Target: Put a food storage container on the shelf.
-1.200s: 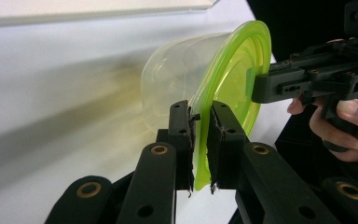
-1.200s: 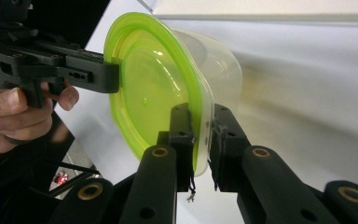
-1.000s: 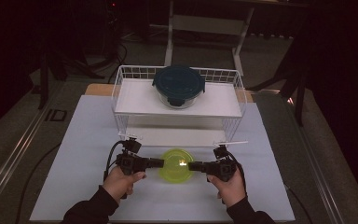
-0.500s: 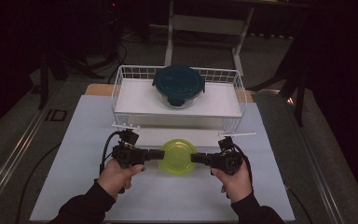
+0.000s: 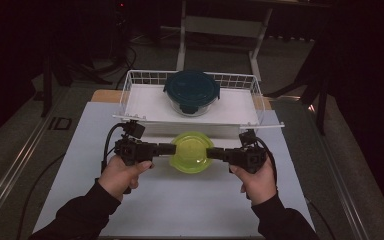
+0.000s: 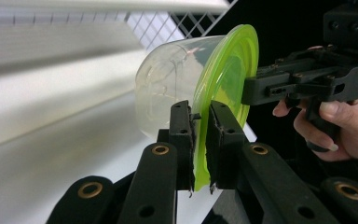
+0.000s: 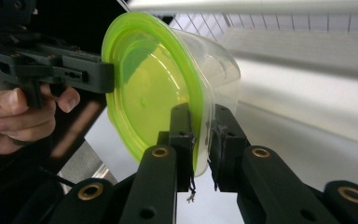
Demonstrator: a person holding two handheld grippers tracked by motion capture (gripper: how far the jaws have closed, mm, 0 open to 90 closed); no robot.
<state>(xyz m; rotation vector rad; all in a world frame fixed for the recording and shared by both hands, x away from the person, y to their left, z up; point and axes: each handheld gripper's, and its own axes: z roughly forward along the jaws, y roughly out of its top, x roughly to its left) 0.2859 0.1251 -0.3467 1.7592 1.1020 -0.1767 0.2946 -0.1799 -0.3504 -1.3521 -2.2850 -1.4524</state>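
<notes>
The left gripper point(image 5: 172, 148) and the right gripper point(image 5: 211, 152) face each other from opposite sides, each clamped narrow on the rim of a round clear plastic container with a lime-green lid point(image 5: 193, 151) held between them. From the high view the container reads as a flat green disc over the white table mat point(image 5: 180, 205), just in front of the white wire basket point(image 5: 130, 85), where a round glass container with a dark teal lid point(image 5: 191, 91) sits well beyond both grippers.

The left gripper view supplies what that one cannot — the clear tub point(image 6: 168, 88) under the green lid, and the lid's edge pinched between the two black jaws, with the right gripper point(image 6: 254, 91) biting the far rim. The right gripper view mirrors this: the lid's top face point(image 7: 154, 93), its edge gripped between the near jaws, and the left gripper point(image 7: 105, 77) on the opposite rim.
</notes>
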